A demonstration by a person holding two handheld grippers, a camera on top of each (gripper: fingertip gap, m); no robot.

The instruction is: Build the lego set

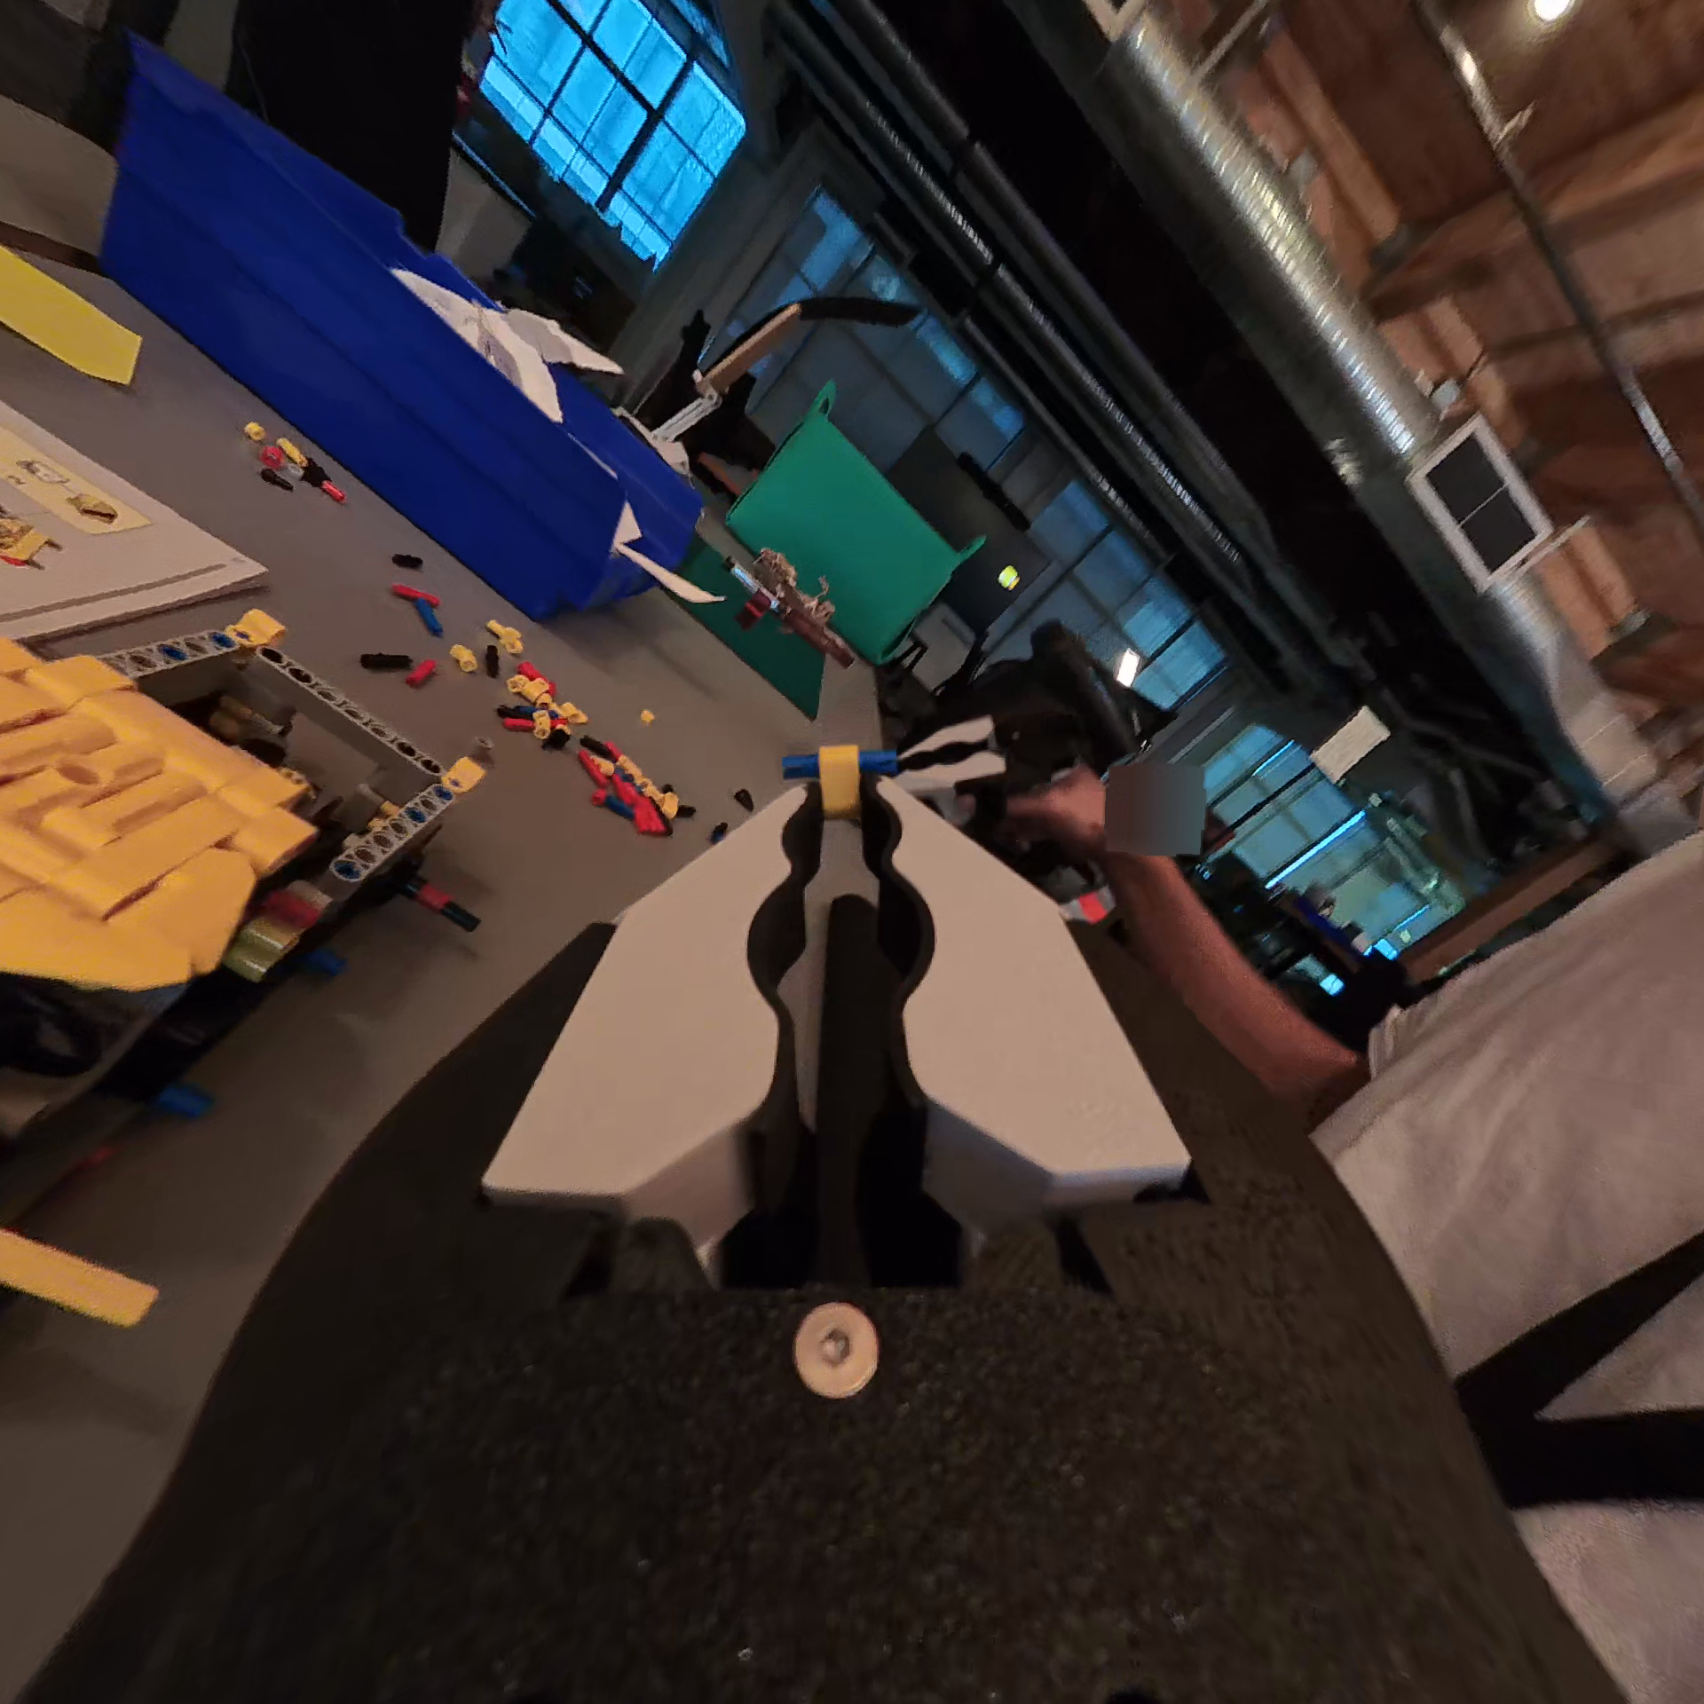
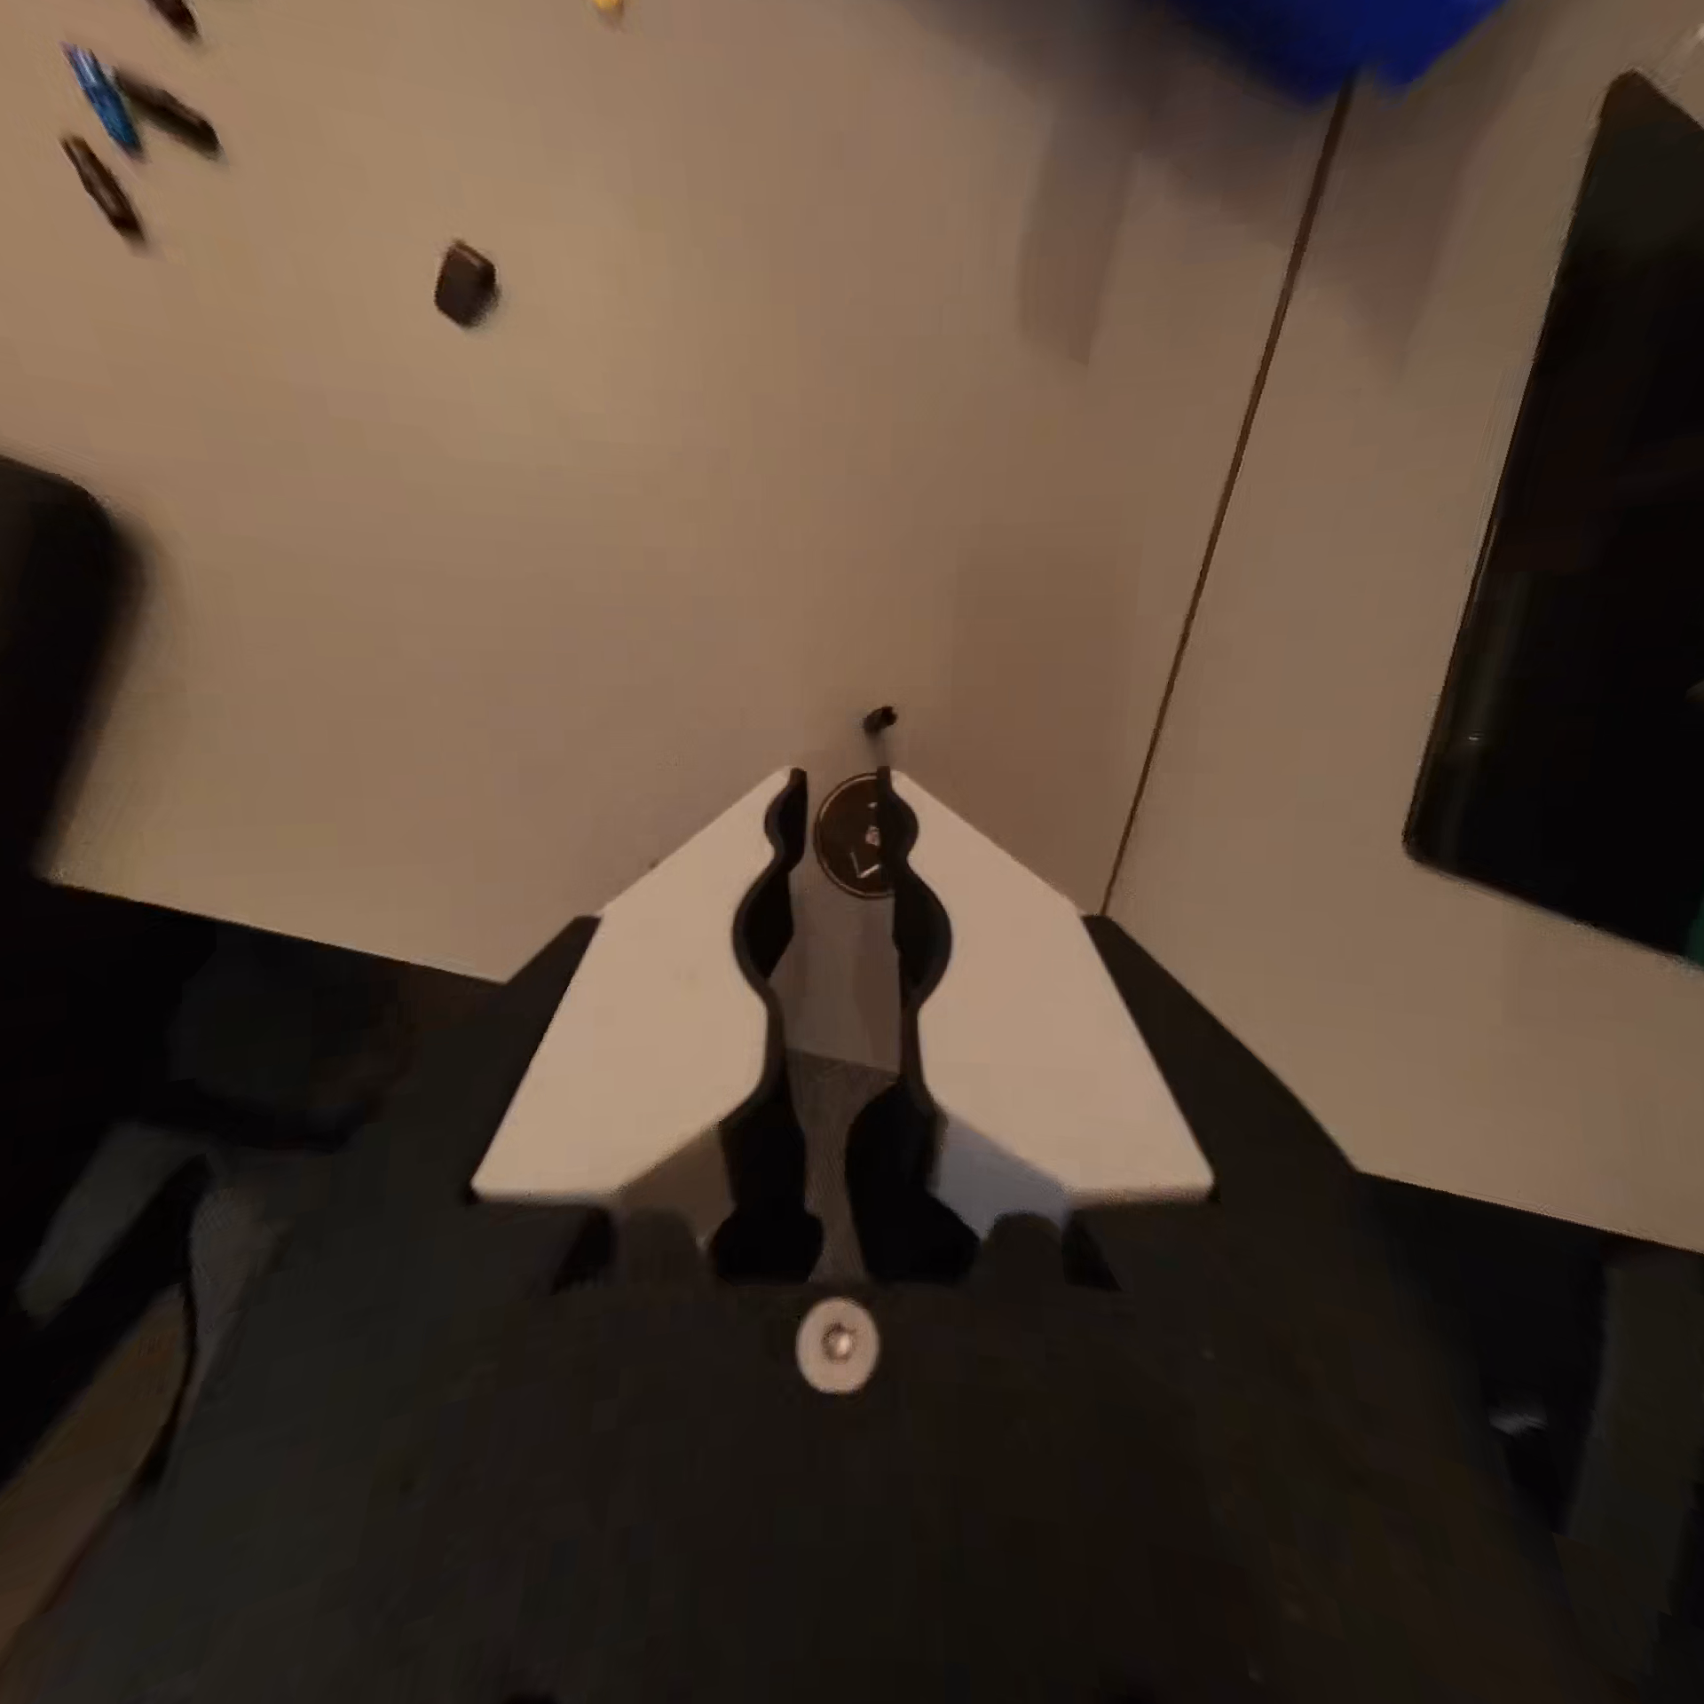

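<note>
My left gripper (image 1: 837, 804) is shut on a small yellow connector (image 1: 840, 775) with a blue pin (image 1: 800, 764) through it, held up above the grey table (image 1: 516, 867). The partly built yellow and grey lego model (image 1: 138, 811) stands at the left. Loose red, yellow, black and blue pieces (image 1: 590, 747) lie scattered beyond it. My right gripper (image 2: 844, 784) hovers low over the table with its jaws a little apart and nothing gripped. A dark round disc (image 2: 853, 834) shows between its tips. In the left wrist view the right gripper (image 1: 954, 751) is held by a hand, just past the connector.
A blue bin (image 1: 369, 369) with papers stands at the back, and an instruction booklet (image 1: 101, 544) lies at the left. A green sheet (image 1: 848, 544) is past the table end. In the right wrist view a black piece (image 2: 464, 281) lies on the table and a dark panel (image 2: 1586, 553) is at the right. My hands' fingertips stand some 45 cm from each other.
</note>
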